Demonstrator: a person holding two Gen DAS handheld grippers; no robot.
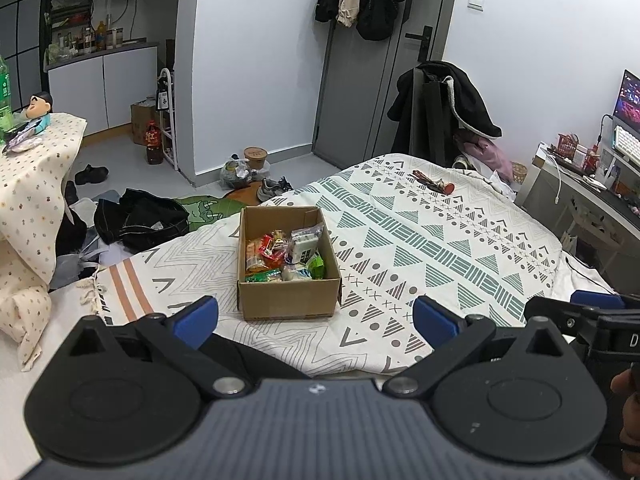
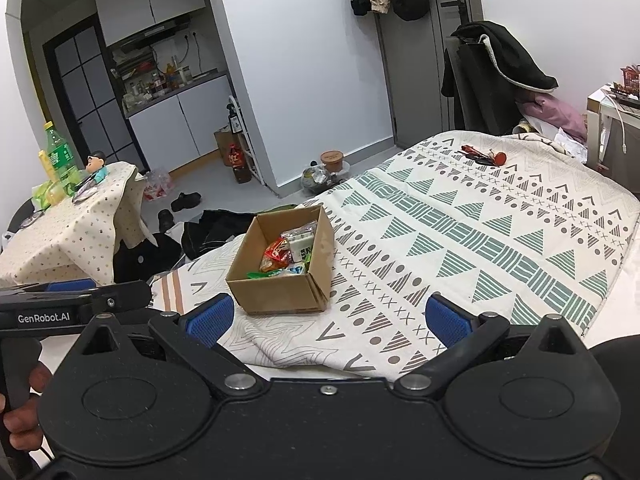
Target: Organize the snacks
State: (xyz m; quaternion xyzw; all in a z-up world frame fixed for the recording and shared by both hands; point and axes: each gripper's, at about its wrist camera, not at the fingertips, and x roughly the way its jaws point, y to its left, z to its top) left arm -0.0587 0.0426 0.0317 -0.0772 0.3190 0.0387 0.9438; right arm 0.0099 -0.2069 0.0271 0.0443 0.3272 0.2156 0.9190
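I judge this to be the very start or the very end of the sorting, and I cannot say which, because every snack I can see already sits inside the cardboard box (image 1: 289, 268) and none lies loose on the patterned blanket (image 1: 420, 248) around it. My left gripper (image 1: 316, 320) hovers just short of the box with its blue pads spread wide and nothing between them; my right gripper (image 2: 330, 320) is likewise released and empty, held back from the box and off to its right side. The box stands upright near the edge of the bed, flaps open, roughly half full. Inside I make out a heap of small packets (image 1: 280, 256): orange and red wrappers toward the left, a white packet with dark print leaning against the right wall, and green wrappers low at the front. If the snacks are to come out and be grouped, my next move calls for lowering one gripper straight over the open top and pinching a single top-lying wrapper, probably the white one, without dragging its neighbours. The wrappers look slippery and crinkly, so I expect a light pinch may slide off. Some small red and dark objects (image 2: 482, 157) lie far across the blanket; I cannot identify them.
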